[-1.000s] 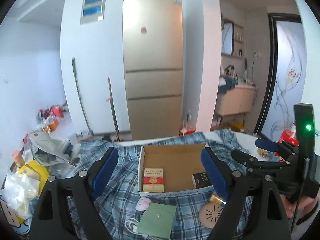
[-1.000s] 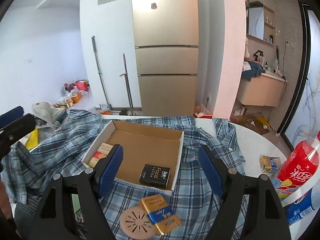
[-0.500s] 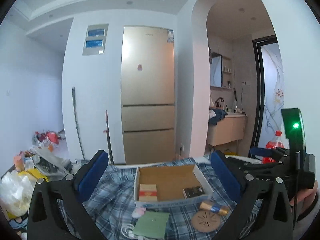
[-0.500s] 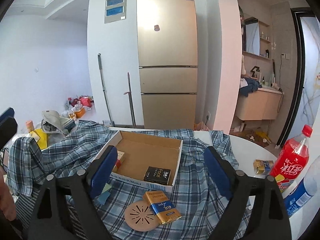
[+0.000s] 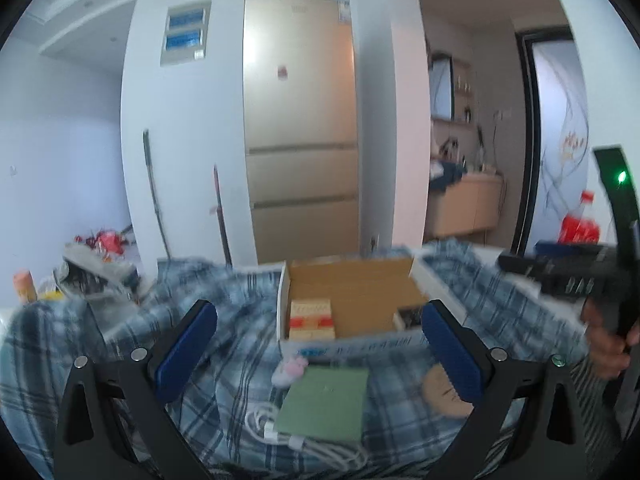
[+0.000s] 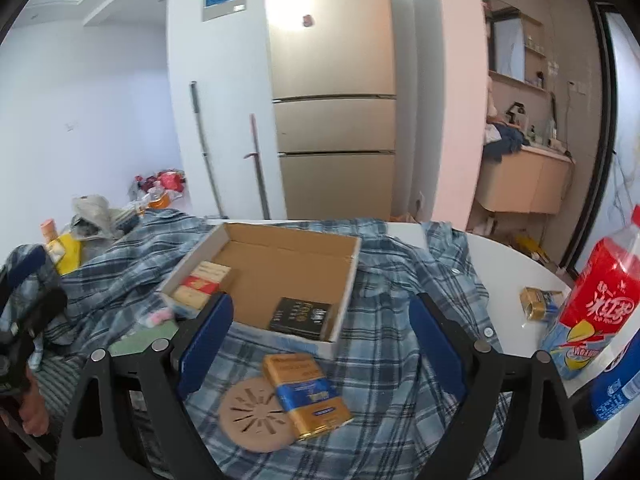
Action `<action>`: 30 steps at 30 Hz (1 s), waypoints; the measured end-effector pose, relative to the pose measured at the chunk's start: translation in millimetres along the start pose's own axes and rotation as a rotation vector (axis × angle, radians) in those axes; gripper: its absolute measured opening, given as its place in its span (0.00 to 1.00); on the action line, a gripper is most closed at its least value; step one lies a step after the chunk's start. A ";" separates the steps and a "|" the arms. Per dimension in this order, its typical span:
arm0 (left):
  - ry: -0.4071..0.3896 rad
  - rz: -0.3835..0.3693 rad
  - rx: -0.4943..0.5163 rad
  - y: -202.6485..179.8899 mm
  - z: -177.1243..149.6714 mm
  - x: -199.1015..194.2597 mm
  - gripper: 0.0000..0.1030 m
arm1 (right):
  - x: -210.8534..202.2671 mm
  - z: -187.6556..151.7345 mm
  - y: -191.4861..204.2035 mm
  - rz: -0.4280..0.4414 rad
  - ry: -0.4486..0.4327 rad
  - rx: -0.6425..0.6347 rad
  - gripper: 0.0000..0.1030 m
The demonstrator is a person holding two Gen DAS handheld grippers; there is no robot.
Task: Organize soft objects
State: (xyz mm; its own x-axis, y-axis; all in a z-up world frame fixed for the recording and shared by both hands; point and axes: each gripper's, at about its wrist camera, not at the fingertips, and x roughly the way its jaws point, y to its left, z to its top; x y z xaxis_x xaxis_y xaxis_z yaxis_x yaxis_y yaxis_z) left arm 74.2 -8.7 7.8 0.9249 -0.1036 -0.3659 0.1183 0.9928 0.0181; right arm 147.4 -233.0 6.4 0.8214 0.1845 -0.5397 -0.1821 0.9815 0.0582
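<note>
A blue plaid shirt (image 6: 400, 280) lies spread over the white table, also in the left wrist view (image 5: 224, 320). An open cardboard box (image 6: 280, 264) sits on it, holding a red-and-cream pack (image 6: 202, 286) and a black pack (image 6: 300, 314); the box shows in the left wrist view (image 5: 352, 300) too. My left gripper (image 5: 318, 354) is open and empty above a green pouch (image 5: 324, 404) and a small pink toy (image 5: 290, 370). My right gripper (image 6: 320, 344) is open and empty above a gold-and-blue pack (image 6: 306, 392) and a tan disc (image 6: 256, 414).
A white cable (image 5: 280, 436) lies by the green pouch. A red bottle (image 6: 600, 292), a blue bottle (image 6: 616, 384) and a small gold pack (image 6: 540, 304) stand on the bare table (image 6: 512, 268) at right. Bags and clutter (image 6: 92, 220) sit at far left. A fridge (image 6: 332, 92) stands behind.
Both grippers have dropped back down and closer to the table after rising half a second ago. Both stay open and empty. The objects on the shirt have not moved.
</note>
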 end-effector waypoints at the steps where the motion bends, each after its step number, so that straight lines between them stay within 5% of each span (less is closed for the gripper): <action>1: 0.019 -0.001 0.004 0.9 -5.3 7.0 1.00 | 4.6 -1.6 -3.3 0.001 0.019 0.008 0.86; 10: 0.298 -0.064 -0.046 15.6 -31.5 63.1 1.00 | 31.5 -14.9 -4.9 0.054 0.118 -0.019 0.86; 20: 0.390 -0.095 -0.004 6.1 -41.3 76.8 0.97 | 54.9 -27.4 1.1 0.096 0.240 -0.033 0.86; 30: 0.470 -0.115 0.019 2.1 -49.2 86.4 0.73 | 63.0 -29.7 -4.6 0.111 0.281 -0.001 0.86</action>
State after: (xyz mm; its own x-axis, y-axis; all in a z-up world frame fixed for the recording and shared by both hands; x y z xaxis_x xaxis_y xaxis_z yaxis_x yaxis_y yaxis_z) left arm 136.6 -12.6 -69.6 0.6421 -0.1704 -0.7474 0.2210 0.9747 -0.0324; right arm 183.9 -227.4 -52.7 0.6147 0.2698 -0.7412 -0.2635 0.9559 0.1294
